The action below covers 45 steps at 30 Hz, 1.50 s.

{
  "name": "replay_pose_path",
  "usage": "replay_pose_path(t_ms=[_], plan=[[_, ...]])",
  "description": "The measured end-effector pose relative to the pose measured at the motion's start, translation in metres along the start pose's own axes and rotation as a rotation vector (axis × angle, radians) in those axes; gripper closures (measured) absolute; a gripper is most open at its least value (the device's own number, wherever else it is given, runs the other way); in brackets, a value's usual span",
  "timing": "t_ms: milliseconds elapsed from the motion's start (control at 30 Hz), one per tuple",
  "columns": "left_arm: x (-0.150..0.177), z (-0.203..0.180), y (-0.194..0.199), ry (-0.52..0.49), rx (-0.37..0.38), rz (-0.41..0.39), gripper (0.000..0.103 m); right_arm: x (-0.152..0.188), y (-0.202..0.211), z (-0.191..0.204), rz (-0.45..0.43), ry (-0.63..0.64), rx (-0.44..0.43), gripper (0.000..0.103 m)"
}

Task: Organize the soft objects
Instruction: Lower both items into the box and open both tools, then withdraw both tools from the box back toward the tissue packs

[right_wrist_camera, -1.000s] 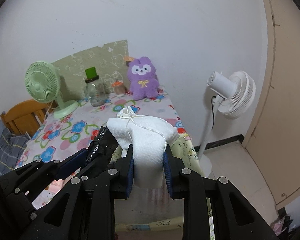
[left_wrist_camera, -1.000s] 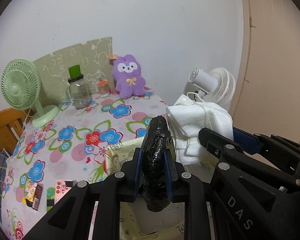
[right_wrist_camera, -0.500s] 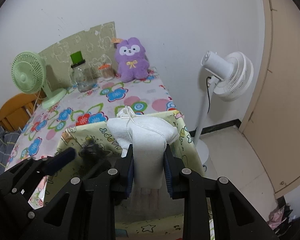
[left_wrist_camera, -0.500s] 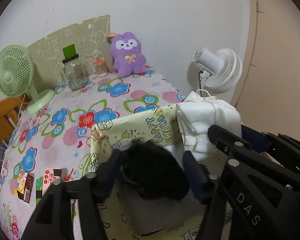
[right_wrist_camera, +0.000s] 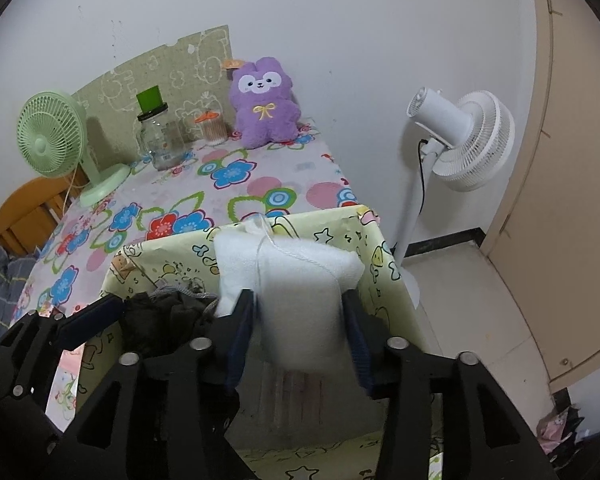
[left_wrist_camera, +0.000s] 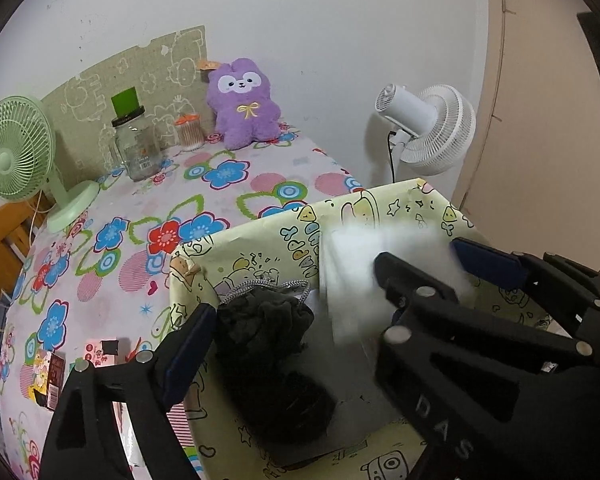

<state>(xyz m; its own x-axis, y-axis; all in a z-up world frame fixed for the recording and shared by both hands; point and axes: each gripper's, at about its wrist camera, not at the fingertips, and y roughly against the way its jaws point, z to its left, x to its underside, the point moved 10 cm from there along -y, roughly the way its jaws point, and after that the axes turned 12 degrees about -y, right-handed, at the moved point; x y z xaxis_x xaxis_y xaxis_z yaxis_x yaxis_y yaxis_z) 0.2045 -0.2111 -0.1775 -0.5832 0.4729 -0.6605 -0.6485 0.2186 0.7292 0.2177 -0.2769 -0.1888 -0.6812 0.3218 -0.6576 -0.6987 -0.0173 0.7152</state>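
Only right view shows standing fan (right_wrist_camera: 466, 142) base, floor

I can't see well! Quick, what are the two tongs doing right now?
Left tongs: open, with the black bundle lying loose between them in the yellow box.
Right tongs: open, white bundle slipping out, blurred.

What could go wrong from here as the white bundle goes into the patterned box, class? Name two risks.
1. The white bundle sits between the fingers of the right hand-held gripper near the box's far wall; its loose string might snag on the rim.
2. The left hand-held gripper is open around the black pouch in the box; pulling out, a finger might catch its grey cord.
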Motion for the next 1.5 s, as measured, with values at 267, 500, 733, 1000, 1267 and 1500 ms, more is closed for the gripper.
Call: replay_pose_path(t_ms=[267, 500, 733, 1000, 1267, 1500], plan=[[-0.001, 0.003, 0.005, 0.004, -0.003, -0.009, 0.009, -0.003, 0.013, 0.000, -0.043, 0.024, 0.030, 0.021], [-0.002, 0.008, 0.021, 0.006, -0.010, -0.039, 0.007, -0.005, 0.027, 0.007, -0.067, 0.025, 0.027, 0.018], [-0.002, 0.015, 0.038, 0.012, -0.025, -0.071, 0.006, -0.005, 0.044, 0.020, -0.098, 0.025, 0.013, 0.016], [-0.003, 0.027, 0.063, 0.014, -0.051, -0.119, 0.004, -0.007, 0.068, 0.037, -0.149, 0.028, 0.002, 0.009], [-0.001, 0.042, 0.085, 0.022, -0.080, -0.150, 0.002, -0.006, 0.085, 0.052, -0.184, 0.028, -0.014, 0.005], [0.004, 0.054, 0.100, 0.032, -0.095, -0.175, 0.000, -0.003, 0.098, 0.066, -0.205, 0.019, -0.021, 0.002]])
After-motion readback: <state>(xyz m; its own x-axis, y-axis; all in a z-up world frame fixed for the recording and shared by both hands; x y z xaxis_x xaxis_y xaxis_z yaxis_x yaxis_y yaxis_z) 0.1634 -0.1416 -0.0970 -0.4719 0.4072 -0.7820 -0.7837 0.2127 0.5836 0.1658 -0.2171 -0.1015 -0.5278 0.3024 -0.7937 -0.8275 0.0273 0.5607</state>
